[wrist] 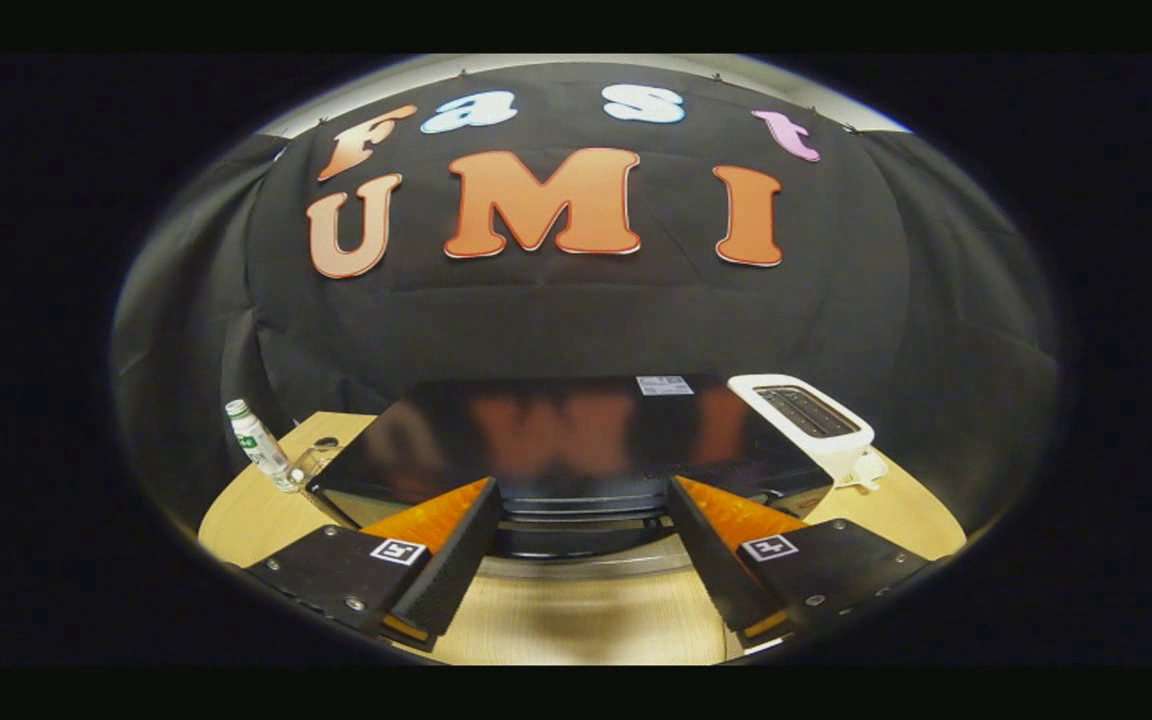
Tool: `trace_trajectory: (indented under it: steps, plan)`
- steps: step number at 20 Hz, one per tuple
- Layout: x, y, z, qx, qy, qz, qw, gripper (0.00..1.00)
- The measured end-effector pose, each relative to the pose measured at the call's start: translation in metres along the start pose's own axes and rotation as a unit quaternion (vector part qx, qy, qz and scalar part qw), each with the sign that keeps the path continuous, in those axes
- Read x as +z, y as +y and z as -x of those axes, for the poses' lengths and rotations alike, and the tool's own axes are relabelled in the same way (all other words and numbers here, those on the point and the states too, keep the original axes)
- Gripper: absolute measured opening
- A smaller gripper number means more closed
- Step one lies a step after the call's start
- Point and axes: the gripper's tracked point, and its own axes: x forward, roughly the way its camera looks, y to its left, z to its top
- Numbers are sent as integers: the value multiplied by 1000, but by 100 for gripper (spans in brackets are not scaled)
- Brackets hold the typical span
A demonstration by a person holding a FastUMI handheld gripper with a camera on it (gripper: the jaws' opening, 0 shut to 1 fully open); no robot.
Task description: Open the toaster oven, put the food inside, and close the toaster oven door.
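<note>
Your gripper [581, 500], fingers spread, faces the toaster oven [576, 440] just ahead; bottle [258, 440] left, toaster [816, 415] right.

One view on record: the camera rides on the hand-held gripper [581, 545] and looks forward along its two fingers, which enter from the near side with the jaws standing apart. The lens sits above the wooden tabletop [576, 620], pitched slightly downward, facing the booth's far cloth wall. It is close to the toaster oven [556, 430]: the glossy black top lies just ahead of and between the fingers, seen from slightly above. Fisheye coverage is wide, taking in a plastic bottle [258, 443] at far left and a white slot toaster [816, 420] at far right. No second view overlaps it.
</note>
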Motion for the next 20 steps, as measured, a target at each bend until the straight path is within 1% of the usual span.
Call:
trace_trajectory:
  steps: [1,2,4,9,16,20]
  plan:
    - [-2,1,3,2,2,-19,1000,99]
    - [-4,0,7,1,0,-21,1000,99]
    - [-6,0,14,-1,-1,-9,1000,99]
    - [-22,-2,37,0,9,-11,1000,99]
    - [-65,-4,74,0,36,-5,999,99]
    - [-94,-4,88,8,58,-1,998,100]
